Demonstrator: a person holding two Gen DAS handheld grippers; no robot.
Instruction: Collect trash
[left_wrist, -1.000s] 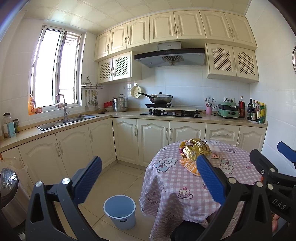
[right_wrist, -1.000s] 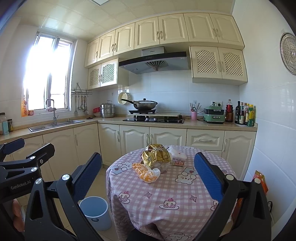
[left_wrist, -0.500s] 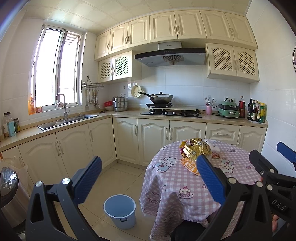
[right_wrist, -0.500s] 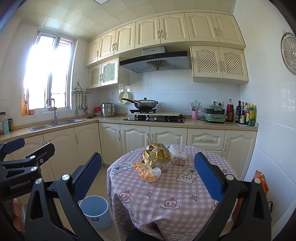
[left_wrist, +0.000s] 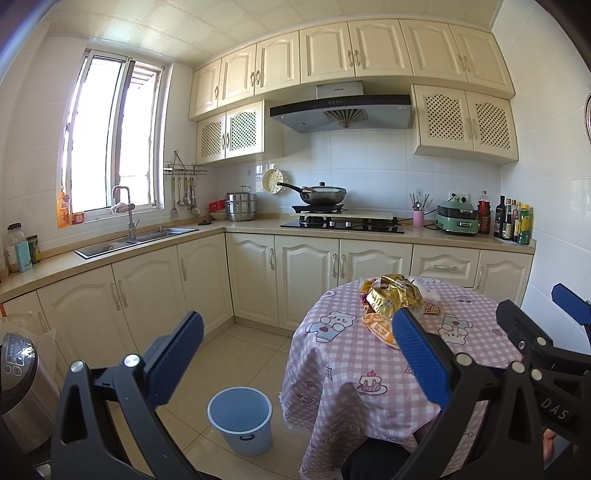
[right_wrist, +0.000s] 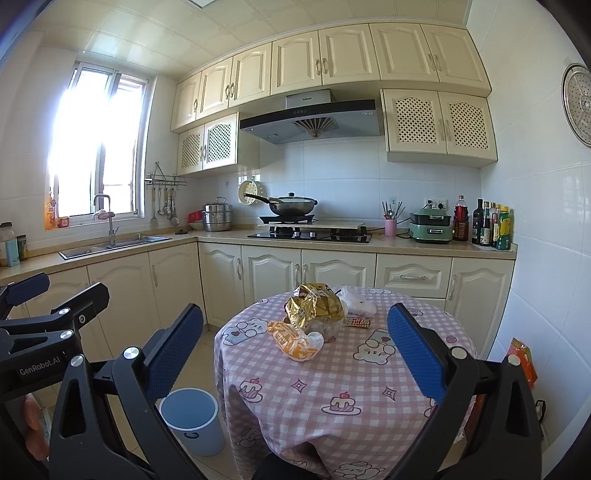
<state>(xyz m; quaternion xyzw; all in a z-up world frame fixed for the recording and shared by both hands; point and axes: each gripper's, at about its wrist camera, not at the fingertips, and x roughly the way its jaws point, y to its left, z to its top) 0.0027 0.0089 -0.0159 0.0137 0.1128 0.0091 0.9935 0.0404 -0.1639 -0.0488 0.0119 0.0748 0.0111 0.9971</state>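
A bright kitchen with cream cabinets runs along the far wall and the left wall, under a window on the left. Nearer, at right, stands a round table draped in a pink checked cloth printed with cartoon bears and cakes (right_wrist: 343, 373).

On the tiled floor just left of the table sits a pale blue round plastic bucket (left_wrist: 240, 419), open-topped and apparently empty (the likely bin for this job).

The trash lies in a cluster on the far half of the table. Largest is a crumpled gold foil bag (right_wrist: 316, 308). Touching its near left side is an orange and white snack wrapper (right_wrist: 295, 341). Behind the gold bag, to the right, is a crumpled clear plastic bag (right_wrist: 356, 301), and just near that lies a small flat red and yellow packet (right_wrist: 357, 322).

The left gripper (left_wrist: 295, 358), black with blue ribbed pads, is held over the floor near the table's left edge, jaws spread wide and holding nothing. The right gripper (right_wrist: 295, 354), of the same make, faces the table squarely, jaws equally wide apart and empty, with the trash cluster showing between them but well beyond them.

Judging by this, collecting has not begun: everything is on the table and nothing is gripped. The next move probably calls for advancing the right gripper to the orange wrapper, the nearest piece, closing on its loose film, then carrying it left and down to the bucket.
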